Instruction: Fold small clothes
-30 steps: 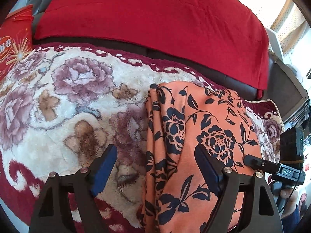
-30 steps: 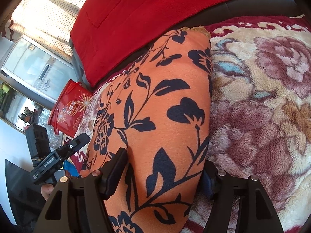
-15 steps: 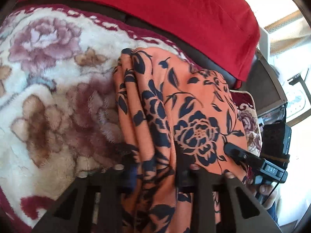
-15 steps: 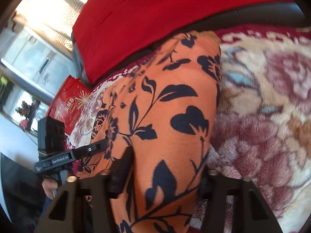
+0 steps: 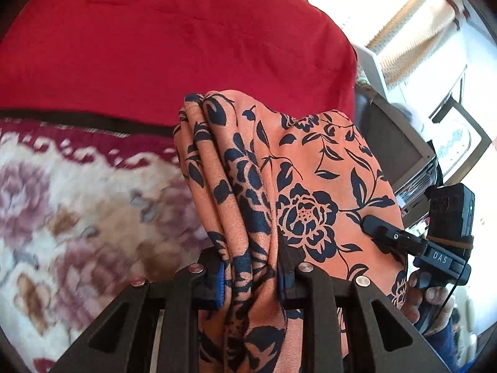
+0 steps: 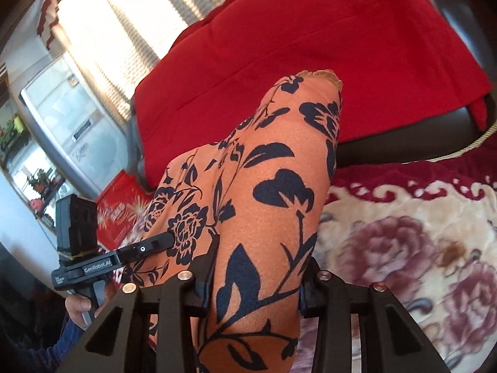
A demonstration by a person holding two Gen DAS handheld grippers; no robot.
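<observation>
An orange garment (image 5: 310, 171) with a dark blue flower print hangs lifted above the floral blanket (image 5: 77, 211). My left gripper (image 5: 250, 283) is shut on its bunched left edge. My right gripper (image 6: 256, 283) is shut on the garment (image 6: 273, 192) at its other edge. Each gripper shows in the other's view: the right one (image 5: 388, 236) at the garment's right side, the left one (image 6: 146, 248) at its left side. The cloth's far end rises in front of the red cover.
A red cover (image 5: 170, 40) drapes the dark sofa back (image 6: 403, 143) behind the blanket (image 6: 419, 248). A red printed bag (image 6: 118, 205) stands at the left. A window with curtains (image 6: 124, 15) and a cabinet (image 6: 62, 115) lie beyond.
Both grippers closed on the garment and lifted it off the blanket. The cloth now hangs bunched between them, raised toward the red cover.
</observation>
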